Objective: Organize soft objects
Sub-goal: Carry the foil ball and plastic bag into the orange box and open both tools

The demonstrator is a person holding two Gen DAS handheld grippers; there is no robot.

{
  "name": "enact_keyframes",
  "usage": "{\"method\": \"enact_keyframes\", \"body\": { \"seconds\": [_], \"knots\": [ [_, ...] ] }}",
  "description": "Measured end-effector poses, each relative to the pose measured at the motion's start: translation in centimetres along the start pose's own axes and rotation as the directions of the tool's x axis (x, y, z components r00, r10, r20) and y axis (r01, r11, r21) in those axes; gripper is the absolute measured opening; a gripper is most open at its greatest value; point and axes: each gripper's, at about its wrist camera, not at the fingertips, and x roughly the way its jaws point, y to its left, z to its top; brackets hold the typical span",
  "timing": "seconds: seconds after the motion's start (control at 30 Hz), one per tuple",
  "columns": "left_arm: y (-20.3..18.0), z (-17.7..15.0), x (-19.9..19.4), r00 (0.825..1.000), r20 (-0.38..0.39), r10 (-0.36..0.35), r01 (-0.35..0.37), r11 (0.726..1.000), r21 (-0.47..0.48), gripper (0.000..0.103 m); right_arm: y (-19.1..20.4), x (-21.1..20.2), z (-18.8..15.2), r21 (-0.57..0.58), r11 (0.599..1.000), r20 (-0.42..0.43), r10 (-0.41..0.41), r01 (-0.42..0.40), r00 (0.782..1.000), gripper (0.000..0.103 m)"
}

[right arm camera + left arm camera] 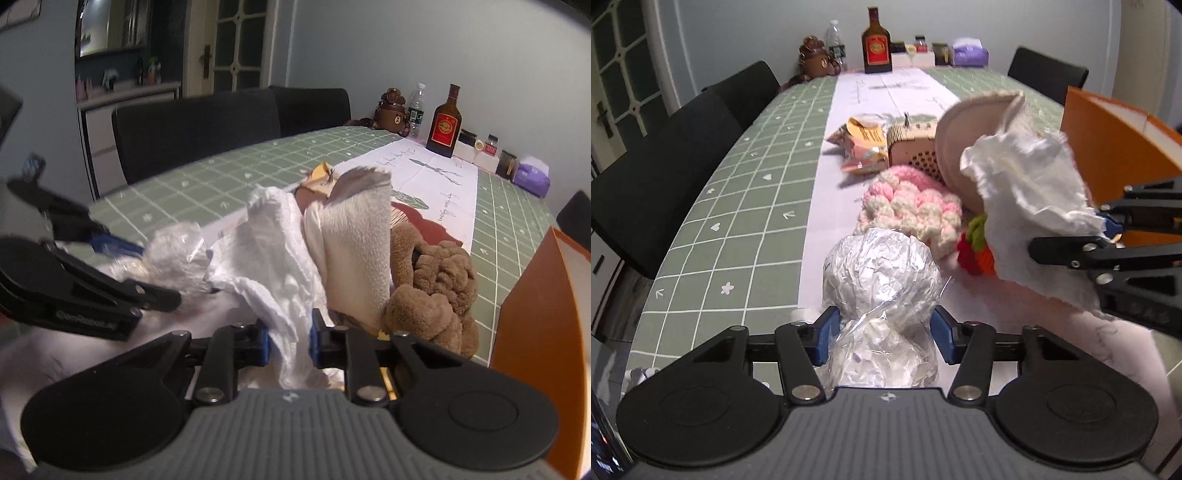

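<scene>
Green-checked bench point(746, 206): we clamp our left claw point(882, 334) on a crinkled plastic bundle point(882, 280); beside it our right claw point(290, 341) pinches white tissue point(273, 258)

Straight ahead of the left claw point(882, 334) the way is blocked: a crinkled plastic bundle point(882, 273) fills the gap between its blue pads, with a pink-and-white knitted piece point(908, 205) and a wooden box point(912, 149) just beyond. To its right, the right claw point(1108, 230) and the white tissue point(1027, 206) it pinches close that side, an orange box point(1115, 144) standing behind. To its left the green checked worktop point(738, 206) lies bare up to the dark chairs point(665, 177). Ahead of the right claw a cream towel point(354, 251) and brown plush point(436, 288) crowd the path.
</scene>
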Motion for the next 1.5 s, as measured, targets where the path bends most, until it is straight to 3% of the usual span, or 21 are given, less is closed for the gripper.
{"method": "enact_keyframes", "body": {
  "seconds": [0.27,0.57,0.7,0.83,1.0,1.1,1.33,1.5],
  "knots": [
    [-0.6,0.6,-3.5,0.995,0.098,-0.007,0.008,1.0,-0.014,0.058,-1.3,-4.0,1.2,0.145,0.988,0.09,0.043,-0.055,0.995,0.018],
    [-1.9,2.8,-7.2,0.976,0.211,-0.058,0.059,0.998,0.003,0.057,-3.1,-9.2,2.4,0.233,0.969,0.169,0.044,-0.084,0.985,0.018],
    [-3.4,4.2,-8.7,0.961,0.258,-0.102,0.097,0.995,0.034,0.057,-4.7,-11.3,2.5,0.283,0.958,0.148,0.0,-0.043,0.989,0.018],
    [-6.1,6.0,-9.5,0.939,0.286,-0.193,0.182,0.981,0.066,0.057,-6.5,-13.8,2.4,0.298,0.954,0.129,-0.053,0.013,0.99,0.018],
    [-10.4,8.5,-9.1,0.902,0.248,-0.354,0.339,0.935,0.102,0.057,-9.6,-16.4,2.1,0.306,0.945,0.043,-0.135,0.115,0.99,0.018],
    [-13.2,10.1,-8.5,0.879,0.217,-0.425,0.41,0.905,0.115,0.057,-12.2,-17.9,1.5,0.305,0.931,-0.024,-0.203,0.2,0.979,0.018],
    [-20.2,13.6,-5.8,0.87,0.079,-0.486,0.467,0.866,0.18,0.057,-19.2,-19.2,-0.2,0.354,0.881,-0.203,-0.256,0.315,0.945,0.019],
    [-24.0,14.4,-3.3,0.887,-0.011,-0.462,0.452,0.863,0.227,0.057,-21.6,-17.6,-2.0,0.366,0.875,-0.293,-0.214,0.316,0.932,0.019]
  ]
}}
